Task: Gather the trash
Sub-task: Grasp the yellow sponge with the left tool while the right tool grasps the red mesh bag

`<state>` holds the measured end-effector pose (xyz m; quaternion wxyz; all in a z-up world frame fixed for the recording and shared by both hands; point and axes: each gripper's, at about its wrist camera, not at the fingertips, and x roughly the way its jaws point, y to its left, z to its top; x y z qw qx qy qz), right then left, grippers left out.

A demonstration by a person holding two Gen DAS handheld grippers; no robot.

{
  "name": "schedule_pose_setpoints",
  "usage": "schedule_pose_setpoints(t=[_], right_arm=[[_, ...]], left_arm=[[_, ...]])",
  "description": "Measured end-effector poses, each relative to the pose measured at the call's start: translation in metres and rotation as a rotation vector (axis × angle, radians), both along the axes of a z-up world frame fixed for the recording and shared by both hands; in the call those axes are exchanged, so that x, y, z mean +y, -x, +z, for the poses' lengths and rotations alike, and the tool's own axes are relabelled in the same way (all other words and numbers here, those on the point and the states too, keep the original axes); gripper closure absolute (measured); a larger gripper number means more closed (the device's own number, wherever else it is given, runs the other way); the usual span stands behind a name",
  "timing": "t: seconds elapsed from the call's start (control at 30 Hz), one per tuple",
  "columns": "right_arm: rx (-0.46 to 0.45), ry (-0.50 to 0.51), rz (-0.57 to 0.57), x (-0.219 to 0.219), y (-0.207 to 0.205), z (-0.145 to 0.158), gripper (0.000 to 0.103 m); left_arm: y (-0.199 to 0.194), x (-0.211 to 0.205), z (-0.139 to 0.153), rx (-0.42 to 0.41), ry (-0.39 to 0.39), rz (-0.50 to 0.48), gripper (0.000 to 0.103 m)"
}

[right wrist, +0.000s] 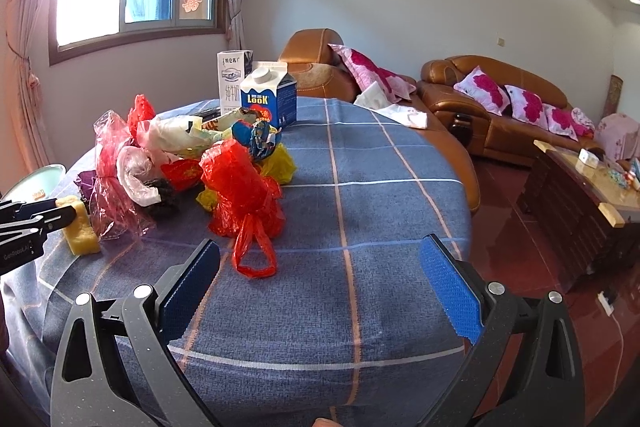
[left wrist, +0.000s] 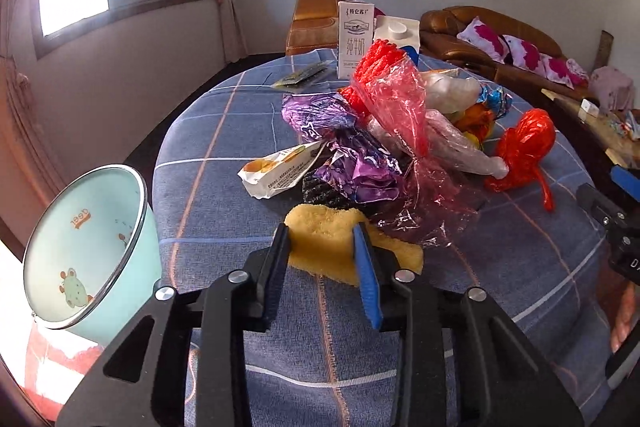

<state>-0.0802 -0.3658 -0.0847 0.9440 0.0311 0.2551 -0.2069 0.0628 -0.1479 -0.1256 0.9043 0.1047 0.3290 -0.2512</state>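
Left tool [left wrist: 322,241] clamped on sponge [left wrist: 324,239] at near edge of trash heap [left wrist: 384,131] on desk [right wrist: 360,187]. Right tool [right wrist: 320,263] spread wide, empty, above bare cloth near red bag [right wrist: 244,187].

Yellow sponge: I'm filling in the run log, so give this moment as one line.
left gripper: fingers shut on yellow sponge | right gripper: open, holding nothing | mint bin: beside the table | trash pile: on the table
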Motion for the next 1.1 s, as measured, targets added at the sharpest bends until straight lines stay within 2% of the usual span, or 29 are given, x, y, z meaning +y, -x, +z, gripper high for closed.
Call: schedule_pose_setpoints(t=[0.1, 0.2, 0.3, 0.4, 0.5, 0.6, 0.67, 0.73, 0.83, 1.0, 1.1], right_arm=[[-0.003, 0.002, -0.003, 0.0, -0.003, 0.003, 0.005], [-0.008, -0.005, -0.001, -0.002, -0.007, 0.008, 0.005], [-0.022, -0.008, 0.012, -0.001, -0.014, 0.016, 0.005], [-0.041, -0.004, 0.038, 0.003, -0.027, 0.024, 0.007], [-0.035, -0.025, 0.073, 0.007, -0.045, 0.027, 0.021], [0.004, -0.034, 0.116, 0.013, -0.06, 0.021, 0.036], [0.049, -0.049, 0.139, 0.014, -0.067, 0.014, 0.071], [0.053, -0.057, 0.146, 0.013, -0.062, 0.012, 0.084], [0.023, -0.055, 0.133, 0.008, -0.05, 0.019, 0.09], [-0.056, -0.045, 0.091, -0.002, -0.034, 0.045, 0.091], [-0.096, -0.031, 0.114, 0.005, -0.032, 0.065, 0.091]], left_arm=[[0.003, 0.002, 0.004, -0.003, -0.003, -0.007, 0.08], [0.011, 0.009, 0.015, -0.036, -0.015, 0.009, 0.081], [0.021, 0.021, 0.033, -0.106, -0.012, 0.033, 0.081], [0.03, 0.03, 0.049, -0.213, -0.059, 0.086, 0.081], [0.029, 0.041, 0.056, -0.28, -0.109, 0.142, 0.081], [0.022, 0.055, 0.059, -0.263, -0.103, 0.176, 0.081], [0.016, 0.065, 0.06, -0.257, -0.102, 0.196, 0.081], [0.013, 0.073, 0.061, -0.255, -0.103, 0.214, 0.081], [0.007, 0.084, 0.062, -0.258, -0.112, 0.248, 0.081], [-0.002, 0.099, 0.064, -0.265, -0.129, 0.304, 0.081], [-0.007, 0.107, 0.065, -0.266, -0.148, 0.339, 0.081]])
